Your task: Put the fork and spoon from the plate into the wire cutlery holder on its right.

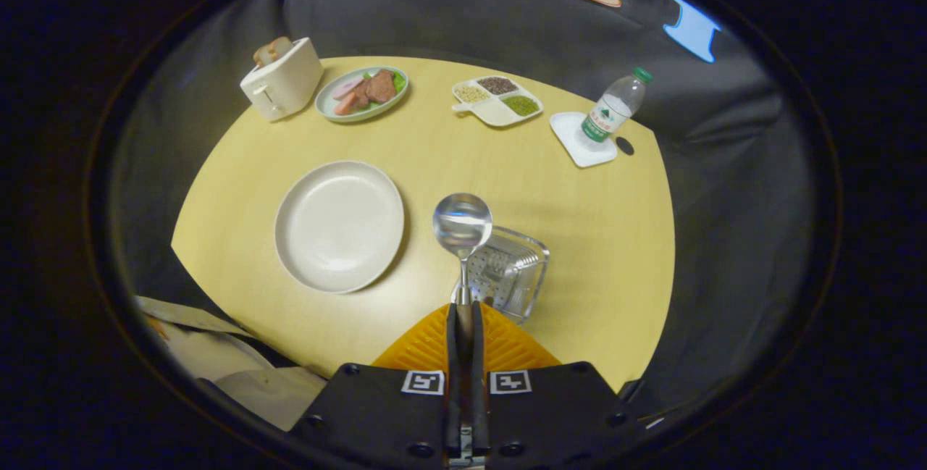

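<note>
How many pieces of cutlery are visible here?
1: a spoon, its handle clamped between the gripper fingers, over the wire holder. A fork may sit hidden inside it.

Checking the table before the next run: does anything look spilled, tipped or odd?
Nothing looks spilled or damaged. The gripper is shut on the spoon, held bowl-up above the wire cutlery holder. The plate is bare and the fork is nowhere on it. The water bottle stands upright on its coaster.
</note>
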`<state>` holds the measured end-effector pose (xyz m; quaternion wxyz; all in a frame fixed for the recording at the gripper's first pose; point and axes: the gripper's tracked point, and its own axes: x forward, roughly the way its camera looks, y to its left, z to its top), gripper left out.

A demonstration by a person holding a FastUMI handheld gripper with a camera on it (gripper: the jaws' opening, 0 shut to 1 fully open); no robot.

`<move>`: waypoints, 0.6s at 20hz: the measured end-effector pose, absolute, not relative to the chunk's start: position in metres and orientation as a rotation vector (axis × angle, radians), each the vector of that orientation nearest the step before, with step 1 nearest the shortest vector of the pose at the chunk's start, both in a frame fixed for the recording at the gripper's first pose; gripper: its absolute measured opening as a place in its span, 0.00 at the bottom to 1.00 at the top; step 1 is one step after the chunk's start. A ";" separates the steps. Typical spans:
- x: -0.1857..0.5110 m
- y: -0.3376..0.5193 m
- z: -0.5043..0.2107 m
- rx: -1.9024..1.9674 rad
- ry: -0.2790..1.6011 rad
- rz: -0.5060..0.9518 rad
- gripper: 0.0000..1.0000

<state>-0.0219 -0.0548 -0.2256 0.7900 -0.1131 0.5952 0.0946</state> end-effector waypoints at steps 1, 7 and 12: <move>-0.022 -0.062 -0.226 -0.244 1.290 0.196 0.09; -0.036 -0.096 -0.238 -0.311 1.405 0.214 0.09; -0.038 -0.096 -0.248 -0.313 1.450 0.240 0.09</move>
